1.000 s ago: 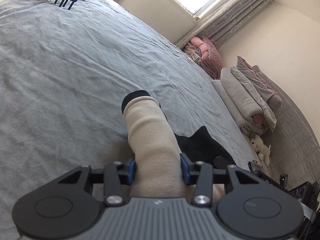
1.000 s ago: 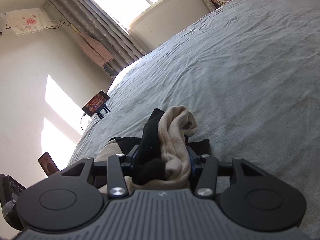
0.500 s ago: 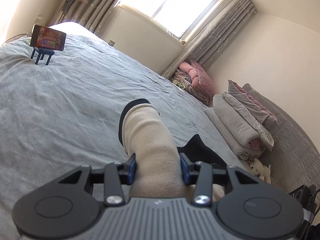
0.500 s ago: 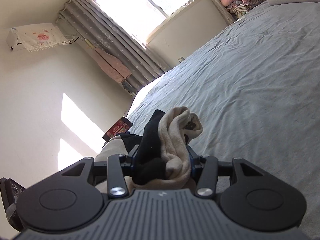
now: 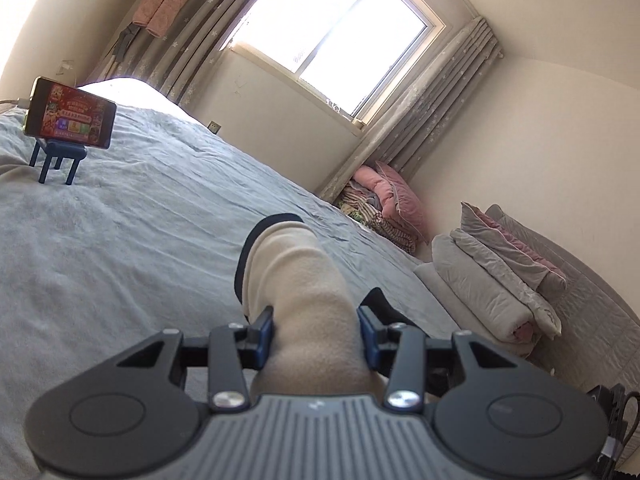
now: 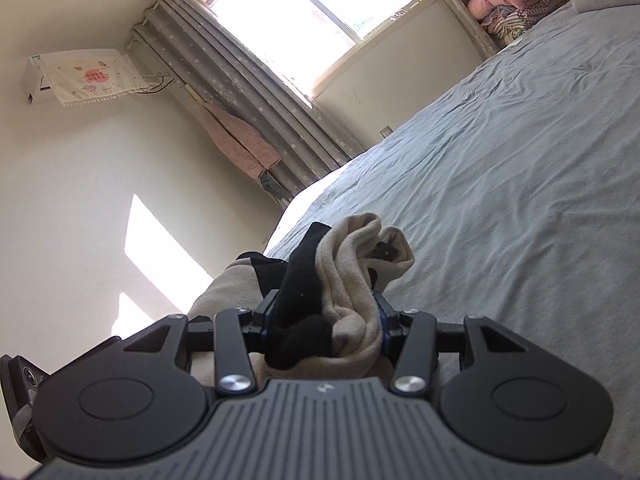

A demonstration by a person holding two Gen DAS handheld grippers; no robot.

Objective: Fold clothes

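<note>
A beige fleece garment with black trim is held by both grippers over the grey-blue bed [image 5: 120, 248]. In the left wrist view a beige sleeve [image 5: 296, 280] with a black cuff sticks out forward, and my left gripper [image 5: 316, 332] is shut on it, blue pads pressing its sides. In the right wrist view a bunched beige and black part of the garment [image 6: 344, 284] stands up between the fingers, with my right gripper [image 6: 324, 320] shut on it. More of the beige cloth [image 6: 224, 292] hangs to the left behind it.
A phone on a blue stand [image 5: 68, 124] sits on the bed at far left. Folded grey and pink bedding [image 5: 496, 272] and a pink pile [image 5: 384, 204] line the right side. Window and curtains [image 6: 280, 40] stand ahead, with an air conditioner [image 6: 76, 76] on the wall.
Both grippers moved across the bed carrying the garment and tilted upward, so the window and walls now fill more of each view. The grips have not changed.
</note>
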